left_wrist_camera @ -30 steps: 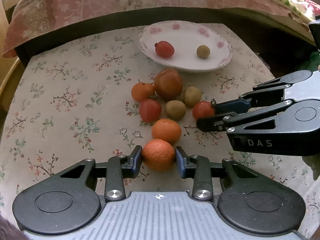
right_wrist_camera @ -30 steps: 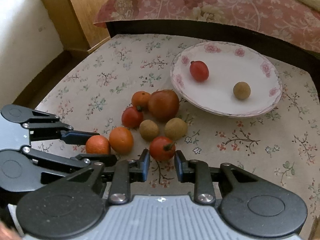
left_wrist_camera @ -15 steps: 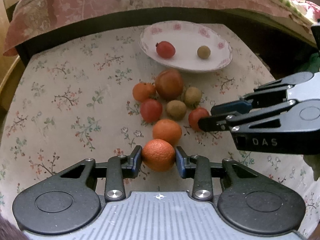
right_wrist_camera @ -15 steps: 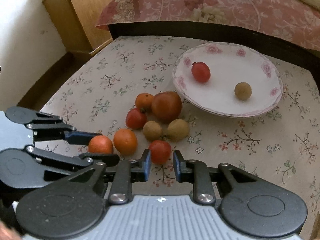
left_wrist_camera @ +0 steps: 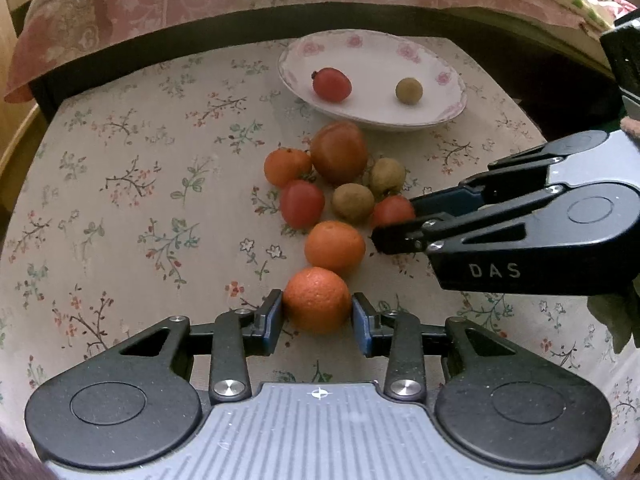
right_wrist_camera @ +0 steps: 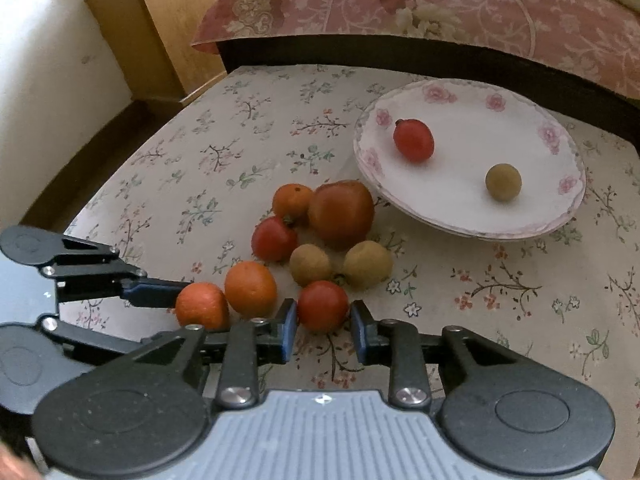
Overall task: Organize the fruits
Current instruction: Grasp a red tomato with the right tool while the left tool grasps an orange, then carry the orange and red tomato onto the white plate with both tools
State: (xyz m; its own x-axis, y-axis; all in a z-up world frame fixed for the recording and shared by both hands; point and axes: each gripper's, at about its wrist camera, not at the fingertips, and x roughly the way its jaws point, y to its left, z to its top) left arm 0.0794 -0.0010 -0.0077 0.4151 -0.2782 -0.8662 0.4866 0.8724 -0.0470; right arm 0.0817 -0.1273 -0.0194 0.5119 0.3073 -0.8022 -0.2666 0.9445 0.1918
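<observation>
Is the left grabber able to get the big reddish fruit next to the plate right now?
Probably not. The left gripper is closed on an orange, and another orange lies between it and the big reddish fruit.

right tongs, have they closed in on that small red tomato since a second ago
Yes. The right tongs have narrowed onto the red tomato, which has shifted closer to the brown fruit.

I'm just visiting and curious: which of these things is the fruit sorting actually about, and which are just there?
Part of the job:
- orange between the left gripper fingers
- red tomato between the right gripper fingers
- loose fruit pile
- flowered plate

Just there:
- floral tablecloth
- pink bedspread
- wooden cabinet
</observation>
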